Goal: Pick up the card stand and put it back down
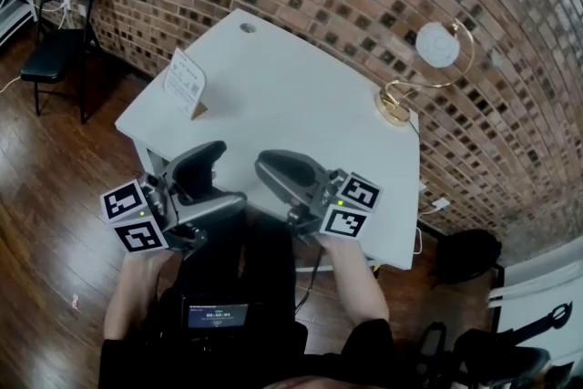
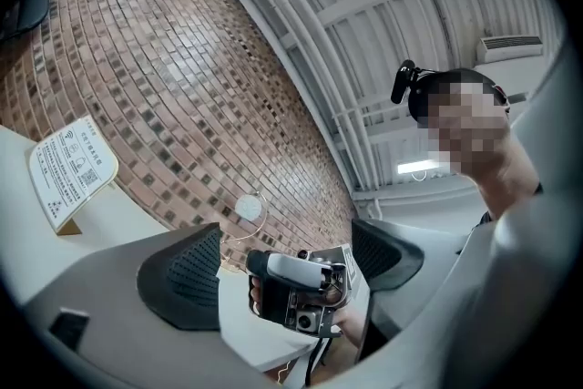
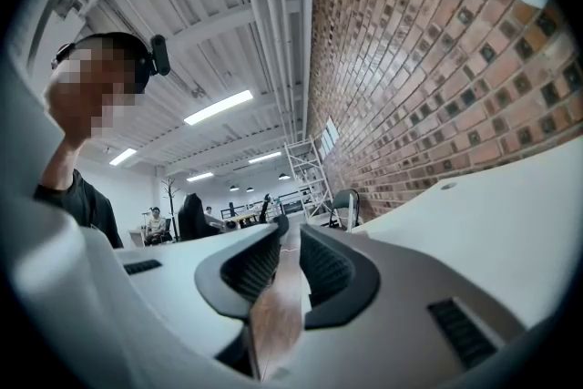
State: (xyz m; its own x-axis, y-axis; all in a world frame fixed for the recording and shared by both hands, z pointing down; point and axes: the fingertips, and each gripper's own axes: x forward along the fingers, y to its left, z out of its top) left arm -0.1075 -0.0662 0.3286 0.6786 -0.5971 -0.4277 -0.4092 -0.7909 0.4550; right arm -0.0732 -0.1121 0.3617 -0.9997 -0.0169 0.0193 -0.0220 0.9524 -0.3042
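The card stand, a white printed card on a small wooden foot, stands upright near the left edge of the white table. The left gripper view shows the card stand far off at the left. My left gripper hovers at the table's near edge, well short of the stand, its jaws wide open and empty. My right gripper sits beside it, tips pointing left. Its pads stand a narrow gap apart with nothing between them, only floor showing through.
A lamp with a gold base and a white disc head stands at the table's right end. A brick wall runs behind the table. A black folding chair stands on the wooden floor at the far left.
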